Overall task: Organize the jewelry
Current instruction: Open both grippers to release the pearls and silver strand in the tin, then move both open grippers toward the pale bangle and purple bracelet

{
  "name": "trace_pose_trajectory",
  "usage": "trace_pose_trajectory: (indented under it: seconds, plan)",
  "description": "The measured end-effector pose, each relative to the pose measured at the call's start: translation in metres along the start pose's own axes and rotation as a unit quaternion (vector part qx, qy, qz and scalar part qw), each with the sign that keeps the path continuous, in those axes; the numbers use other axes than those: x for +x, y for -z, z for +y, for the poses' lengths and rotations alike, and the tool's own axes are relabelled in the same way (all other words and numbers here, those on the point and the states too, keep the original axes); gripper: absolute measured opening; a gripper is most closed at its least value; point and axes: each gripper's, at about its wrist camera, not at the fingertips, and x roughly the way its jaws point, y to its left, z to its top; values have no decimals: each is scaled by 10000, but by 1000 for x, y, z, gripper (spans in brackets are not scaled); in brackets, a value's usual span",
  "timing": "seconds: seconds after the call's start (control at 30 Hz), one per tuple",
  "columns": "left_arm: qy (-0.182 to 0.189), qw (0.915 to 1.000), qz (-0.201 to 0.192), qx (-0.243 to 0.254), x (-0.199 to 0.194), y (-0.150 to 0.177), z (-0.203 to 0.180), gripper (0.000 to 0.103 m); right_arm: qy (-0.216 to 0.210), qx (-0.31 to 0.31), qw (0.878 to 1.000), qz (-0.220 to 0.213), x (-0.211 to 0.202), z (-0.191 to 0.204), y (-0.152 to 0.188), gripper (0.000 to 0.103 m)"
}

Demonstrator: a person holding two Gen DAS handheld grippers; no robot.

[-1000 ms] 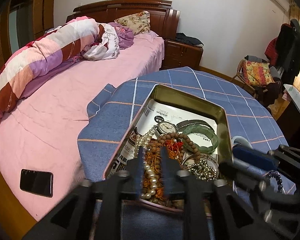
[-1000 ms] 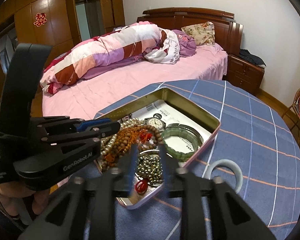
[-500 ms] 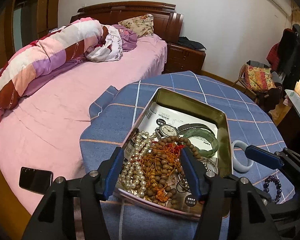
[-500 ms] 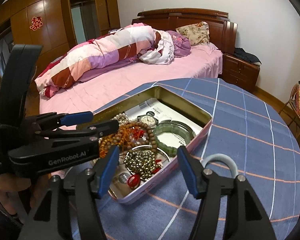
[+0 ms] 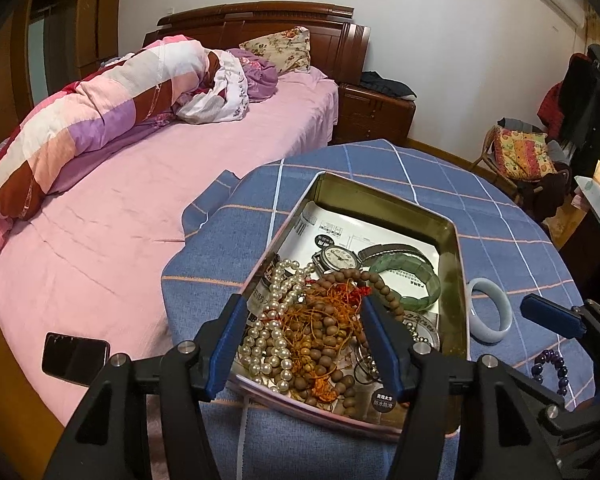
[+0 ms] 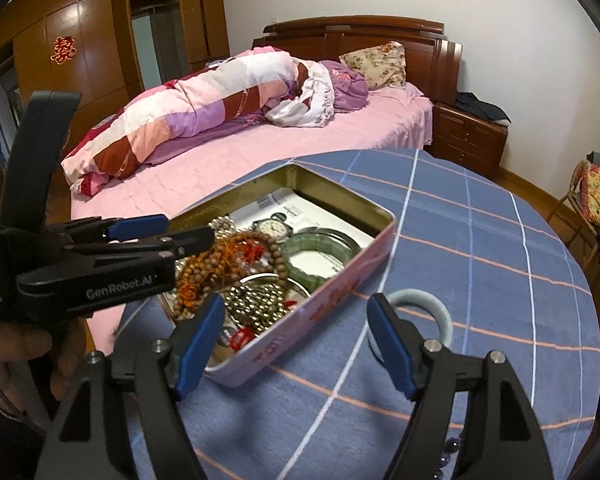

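Note:
An open tin on the blue checked cloth holds a pearl necklace, a wooden bead strand, a watch and a green bracelet. My left gripper hangs open over the tin's near end, its fingers spread either side of the beads and apart from them. My right gripper hovers over the tin's right side wall; its jaws are opening with nothing gripped. A white bangle lies on the cloth beside the tin, partly behind the right finger. A purple bead bracelet lies nearer.
A pink bed with a rolled quilt borders the round table on the left. A black phone lies on the bed's near edge. A nightstand and a cushioned chair stand beyond the table.
Both grippers have gone from nearly shut to wide open. The right gripper has shifted a little to the right, so the tin sits further left in its view.

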Motion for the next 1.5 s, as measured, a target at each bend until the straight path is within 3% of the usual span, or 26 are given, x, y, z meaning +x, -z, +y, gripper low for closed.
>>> trace_pose_trajectory:
  seconds: [0.5,0.93,1.2,1.27,1.5]
  plan:
    - [-166,9998,-133,13,-9,0,-12,67,523,307,9982,34,-33,-51,37,86]
    - [53,9986,-222,469,-22,8,-60,67,1119,954,9887,293,-54,-118,79,86]
    - [195,9960,-111,866,-21,17,-96,67,974,1015,9889,472,-56,-117,91,86]
    - [237,9953,-49,936,-19,19,-103,67,813,914,9912,512,-53,-113,92,92]
    - [326,9935,-5,1090,-17,23,-118,67,1025,850,9889,658,-47,-113,99,93]
